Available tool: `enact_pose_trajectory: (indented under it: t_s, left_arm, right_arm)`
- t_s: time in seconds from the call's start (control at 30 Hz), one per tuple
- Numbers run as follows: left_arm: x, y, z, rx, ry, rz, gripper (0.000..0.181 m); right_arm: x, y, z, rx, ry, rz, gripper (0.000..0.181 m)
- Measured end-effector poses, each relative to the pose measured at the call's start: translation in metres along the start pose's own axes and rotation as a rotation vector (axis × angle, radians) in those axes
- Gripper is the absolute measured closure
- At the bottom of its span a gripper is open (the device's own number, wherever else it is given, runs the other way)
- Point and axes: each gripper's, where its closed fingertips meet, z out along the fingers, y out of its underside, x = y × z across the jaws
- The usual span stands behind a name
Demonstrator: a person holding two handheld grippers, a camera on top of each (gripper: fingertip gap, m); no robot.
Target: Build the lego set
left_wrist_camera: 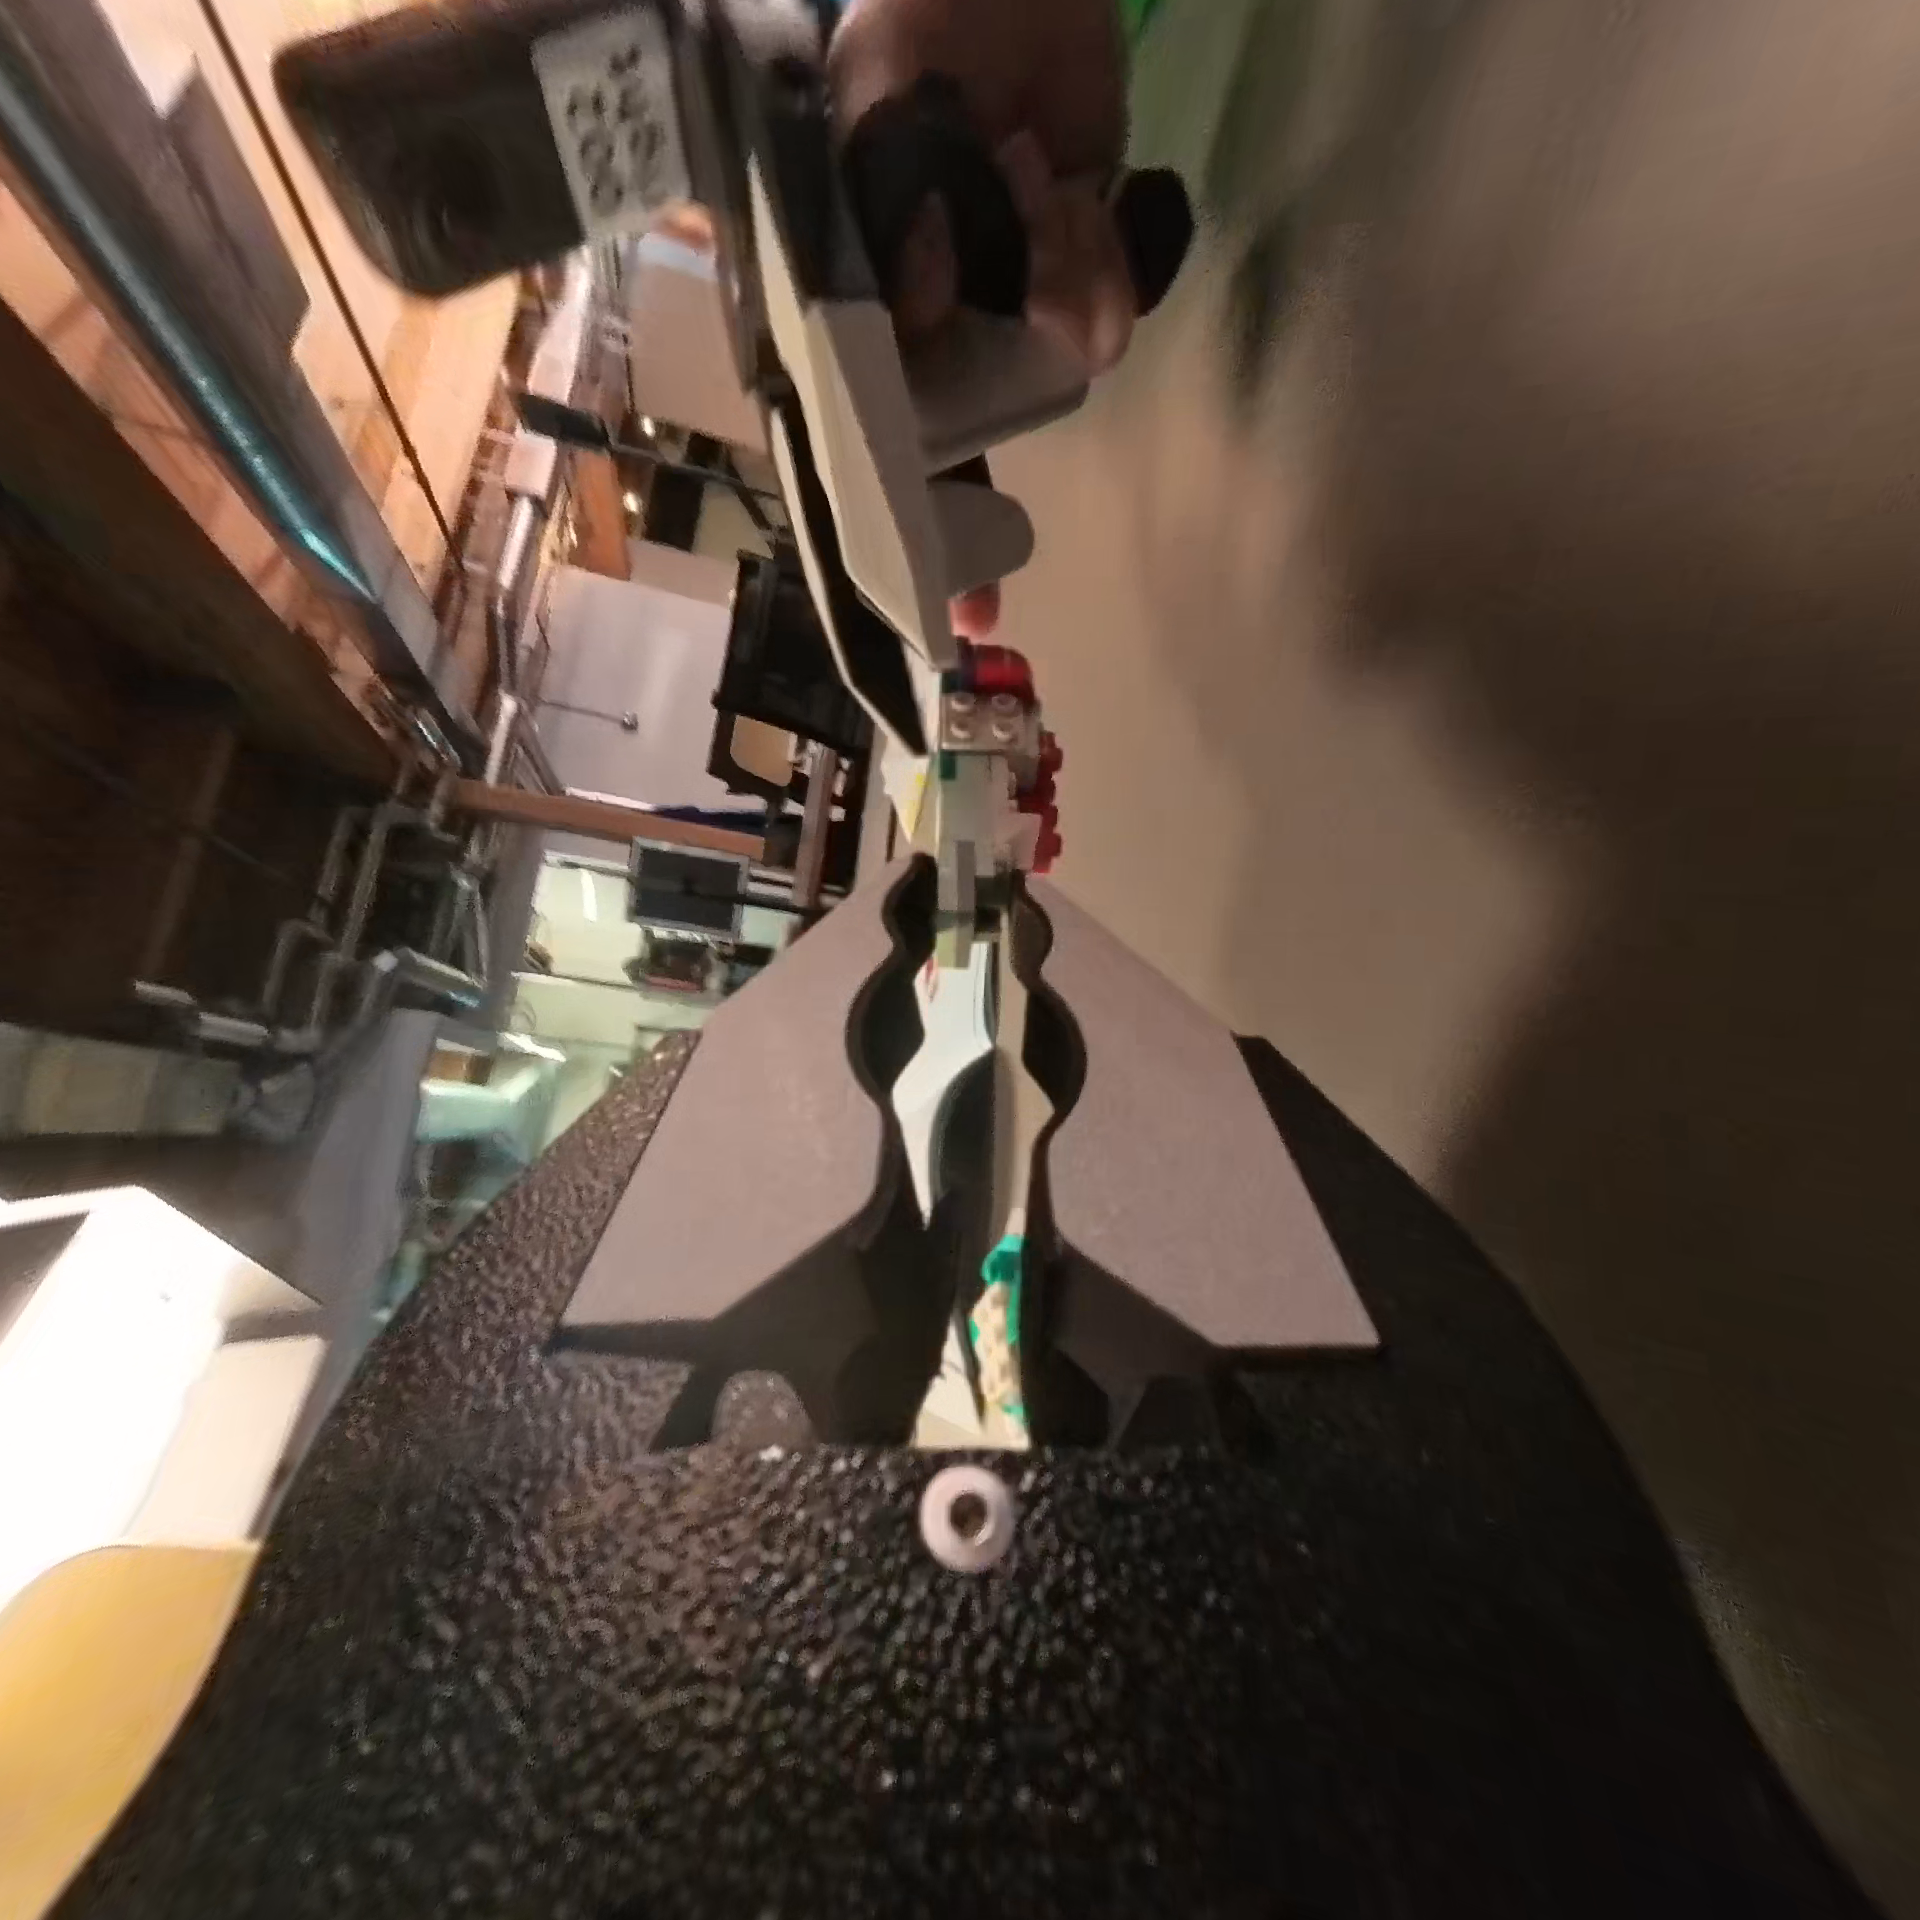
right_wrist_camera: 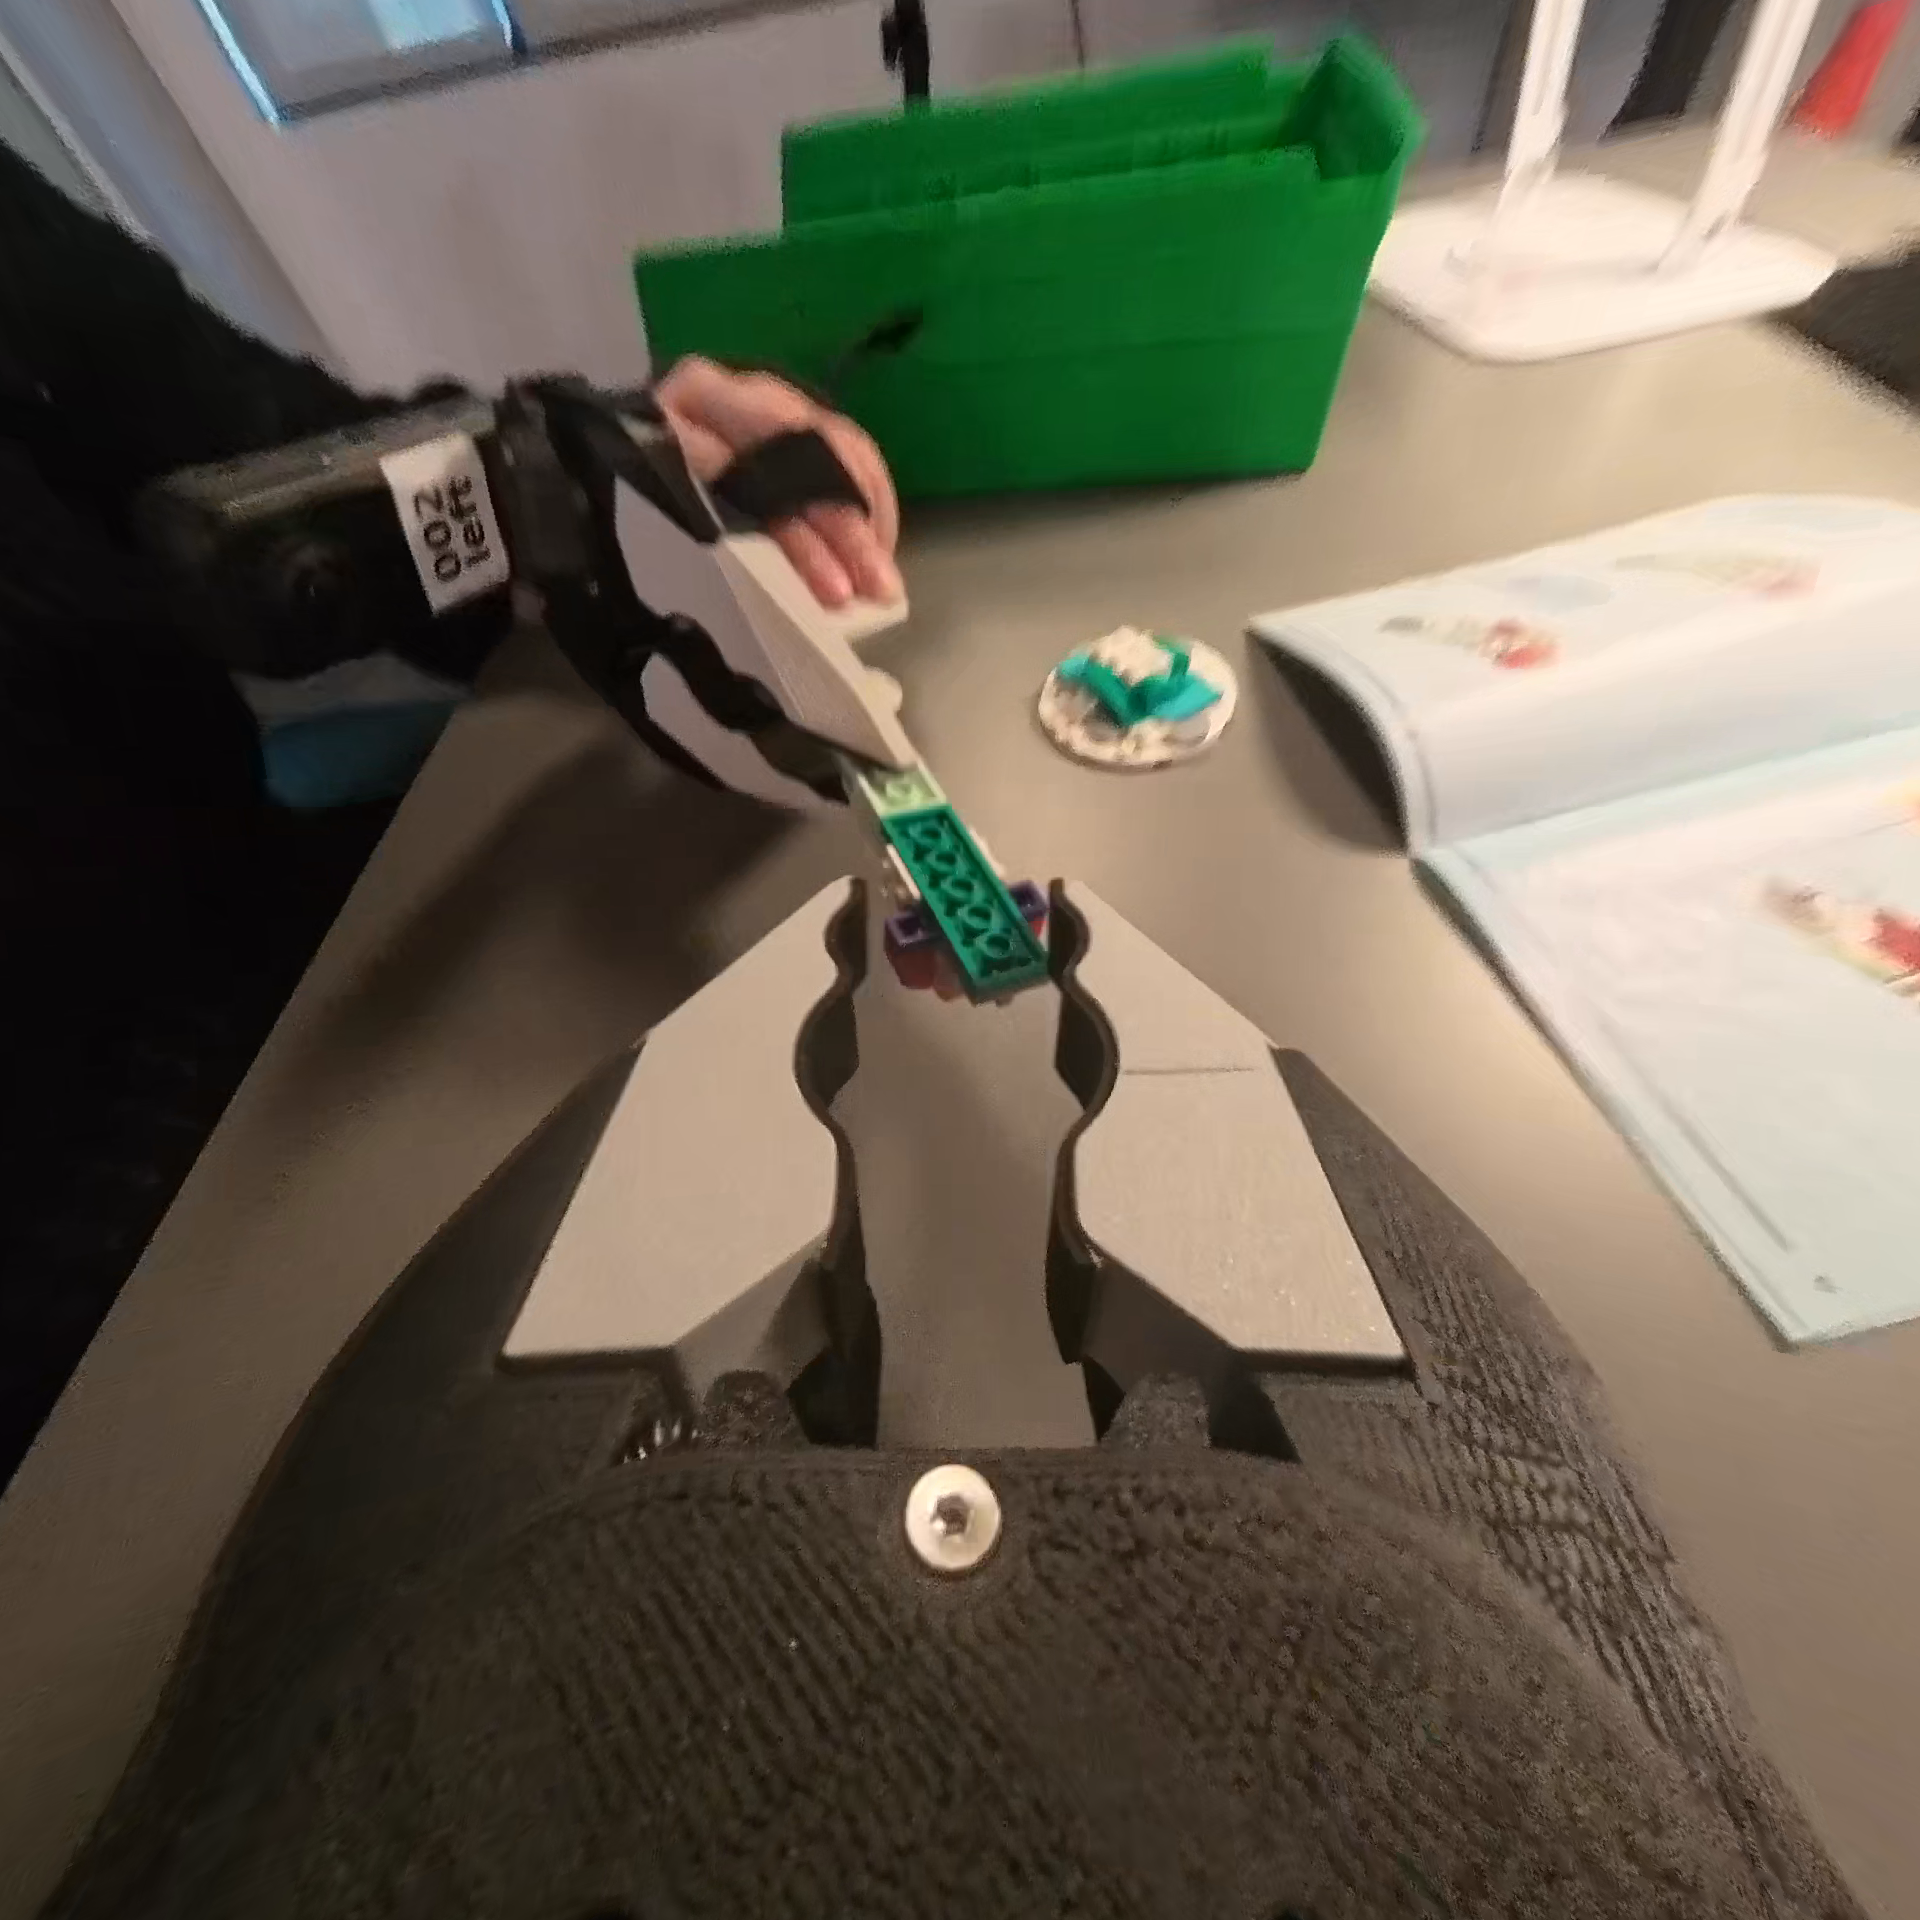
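The right claw (right_wrist_camera: pixel 951 920) stands partly open above the bench (right_wrist_camera: pixel 1195 1039), its two tips on either side of the near end of a small lego build (right_wrist_camera: pixel 961 914); motion blur keeps me from telling whether the tips press on it or only flank it. The build is a teal plate seen from its underside, with purple and dark red pieces beneath its near end and a pale green piece at its far end. That far end is pinched in the left claw (right_wrist_camera: pixel 868 764), which reaches in from the left with a hand (right_wrist_camera: pixel 800 488) strapped to its grey body. From the left wrist view, which is rolled on its side, the left claw (left_wrist_camera: pixel 971 920) is nearly closed on the build (left_wrist_camera: pixel 987 790), here showing white, grey and red pieces, and the right claw (left_wrist_camera: pixel 940 665) meets the same build from the far side. Beyond the claws on the bench lies a round clear plate (right_wrist_camera: pixel 1138 691) carrying teal and white pieces. An open booklet (right_wrist_camera: pixel 1662 831) lies to the right. A green tiered holder (right_wrist_camera: pixel 1018 301) stands at the back, and a white stand (right_wrist_camera: pixel 1600 249) is behind it on the right.
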Motion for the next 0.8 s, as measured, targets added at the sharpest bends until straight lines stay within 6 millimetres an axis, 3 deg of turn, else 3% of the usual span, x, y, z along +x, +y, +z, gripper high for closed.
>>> enact_pose_trajectory:
  t_s: [0.13, 0.23, 0.33, 0.47, 0.57, 0.67, 0.8]
  left_arm:
    - [-0.005, 0.004, 0.001, 0.016, 0.101, -0.44, 0.17]
    - [-0.003, -0.007, -0.003, 0.116, 0.276, -0.823, 0.17]
    - [-0.001, -0.011, -0.005, 0.157, 0.388, -1.027, 0.17]
    - [-0.005, -0.012, -0.008, 0.193, 0.449, -1.163, 0.17]
    - [-0.001, -0.015, -0.009, 0.198, 0.484, -1.158, 0.17]
    - [0.001, -0.018, -0.01, 0.204, 0.492, -1.123, 0.17]
    - [0.002, -0.022, -0.013, 0.234, 0.502, -1.095, 0.17]
  right_arm:
    - [0.002, -0.025, -0.013, 0.131, 0.12, -0.207, 0.132]
    - [-0.01, -0.022, -0.009, 0.061, 0.172, -0.407, 0.131]
    - [-0.03, -0.015, 0.0, -0.018, 0.149, -0.518, 0.13]
    - [-0.031, -0.007, 0.005, -0.111, 0.21, -0.681, 0.129]
    - [-0.026, -0.005, 0.005, -0.148, 0.253, -0.733, 0.134]
    - [-0.024, 0.0, 0.003, -0.158, 0.224, -0.637, 0.135]
    - [-0.035, -0.003, -0.002, -0.076, 0.072, -0.37, 0.146]
